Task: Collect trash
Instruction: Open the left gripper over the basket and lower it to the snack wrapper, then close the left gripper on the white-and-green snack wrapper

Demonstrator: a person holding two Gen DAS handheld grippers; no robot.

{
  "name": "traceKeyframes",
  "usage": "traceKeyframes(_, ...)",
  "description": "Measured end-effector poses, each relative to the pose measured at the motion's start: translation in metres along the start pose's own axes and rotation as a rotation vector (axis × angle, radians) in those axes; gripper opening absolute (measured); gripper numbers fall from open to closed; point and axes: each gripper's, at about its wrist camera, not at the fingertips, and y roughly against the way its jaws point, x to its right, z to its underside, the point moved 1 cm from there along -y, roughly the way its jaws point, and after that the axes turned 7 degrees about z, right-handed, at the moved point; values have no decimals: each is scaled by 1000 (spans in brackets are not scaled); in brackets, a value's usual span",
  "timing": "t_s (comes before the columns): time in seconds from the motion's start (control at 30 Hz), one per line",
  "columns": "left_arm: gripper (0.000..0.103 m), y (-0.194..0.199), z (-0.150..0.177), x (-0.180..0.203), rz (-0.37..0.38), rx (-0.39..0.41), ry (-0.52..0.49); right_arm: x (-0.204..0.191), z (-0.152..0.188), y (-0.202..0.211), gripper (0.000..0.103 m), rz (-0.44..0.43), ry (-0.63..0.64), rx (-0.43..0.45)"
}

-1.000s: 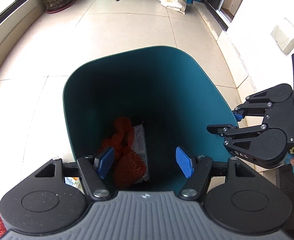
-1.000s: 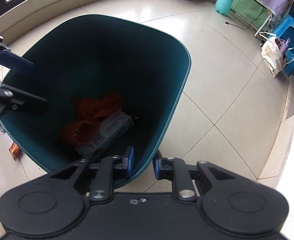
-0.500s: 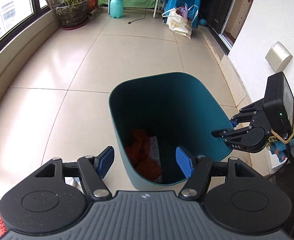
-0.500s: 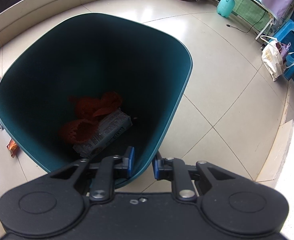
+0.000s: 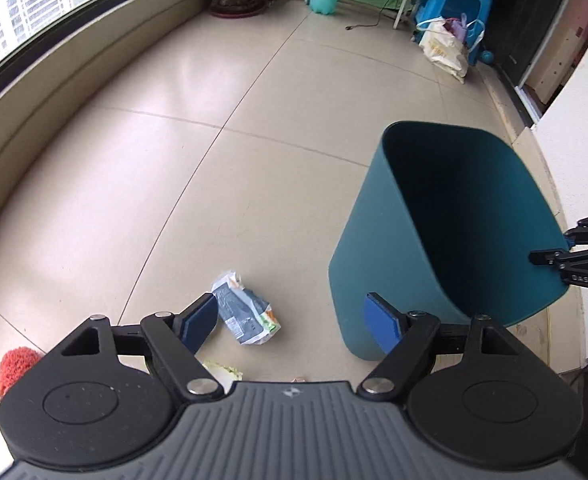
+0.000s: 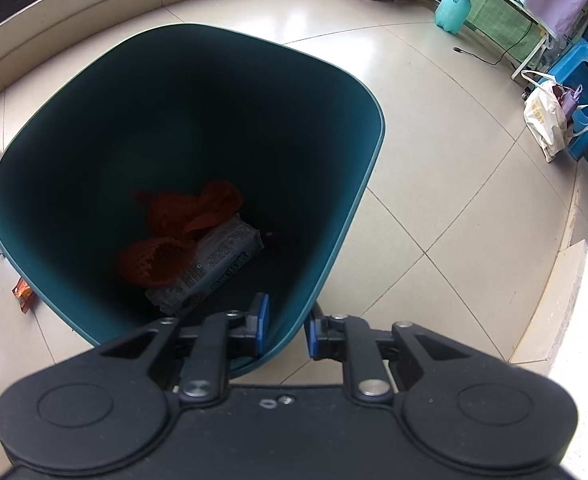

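**Wrapper lay just left of centre between the wide left fingers**

The left gripper (image 5: 291, 322) stood wide and empty, its jaws having just been opening further, nothing between the pads. On the floor tile ahead, a crumpled blue-grey wrapper (image 5: 245, 315) lay near the left pad, at about eleven o'clock from the midpoint between the fingertips. Its long axis ran roughly from ten to four o'clock, slanted across the line of the jaws. The teal bin (image 5: 446, 232) stood at about one to two o'clock, just behind the right pad.

The right gripper (image 6: 285, 330) was clamped on the bin's near rim, one pad inside, one outside. The left hand was plainly the nearer to the wrapper and the only free one. By my reading, the pick called for a small shift toward nine o'clock and a roll to square the jaws across the wrapper.
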Motion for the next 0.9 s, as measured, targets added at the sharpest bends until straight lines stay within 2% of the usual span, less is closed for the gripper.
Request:
traceKeyframes(0.27, 80, -105, -4, -38, -52, -94, 148, -7, -2, -2, 17, 22, 17, -7)
traceKeyframes(0.53, 79, -195, 12, -78, -80, -168, 274, -16, -2, -5, 17, 51, 56, -16)
traceKeyframes(0.73, 79, -241, 20, -76, -96, -225, 258, -18, -3, -7, 16, 58, 56, -23)
traceKeyframes(0.9, 78, -259, 25, -75, -117, -256, 261, -18, -2, -9, 16, 66, 57, -26)
